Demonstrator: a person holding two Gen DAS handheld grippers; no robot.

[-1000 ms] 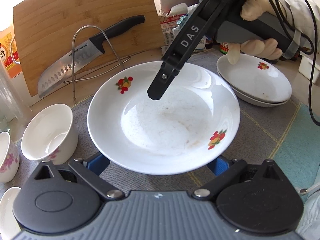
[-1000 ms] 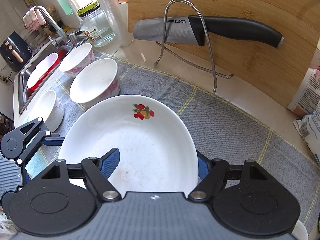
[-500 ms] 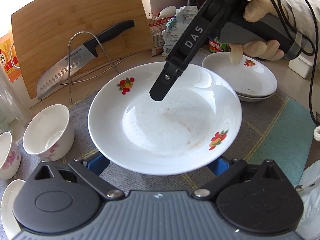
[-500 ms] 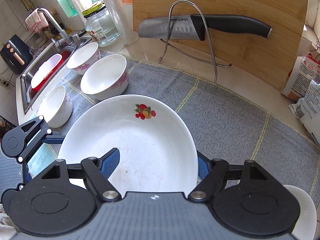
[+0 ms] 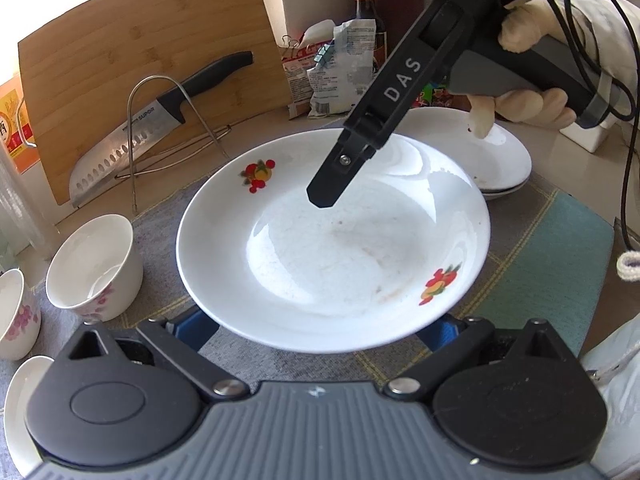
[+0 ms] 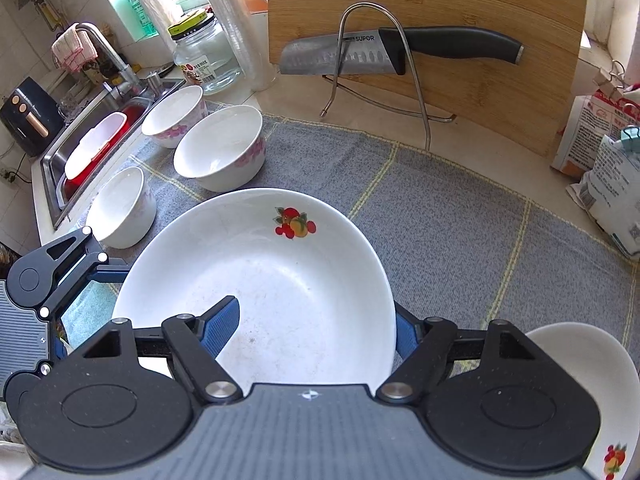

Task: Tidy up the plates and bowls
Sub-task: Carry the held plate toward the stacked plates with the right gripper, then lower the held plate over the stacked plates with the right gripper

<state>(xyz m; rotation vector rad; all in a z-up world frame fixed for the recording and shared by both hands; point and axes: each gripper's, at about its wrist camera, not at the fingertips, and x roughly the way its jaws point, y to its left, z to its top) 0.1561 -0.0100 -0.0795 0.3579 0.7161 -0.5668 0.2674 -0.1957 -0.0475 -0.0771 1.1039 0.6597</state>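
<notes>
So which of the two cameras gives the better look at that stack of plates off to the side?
The left wrist view. There the stack of plates shows most of its top plate and a second rim beneath, behind the plate being carried. The right wrist view catches only an edge of the stack at the lower right, cut off by the hand-held gripper's body.

The plate (image 5: 332, 248) is glossy white glazed ceramic, lying over a matt, rough woven grey cloth (image 6: 448, 216). Behind stands a smooth wooden cutting board (image 6: 472, 8) and a knife (image 6: 348, 56) with a shiny metal blade and matt black plastic handle.
</notes>
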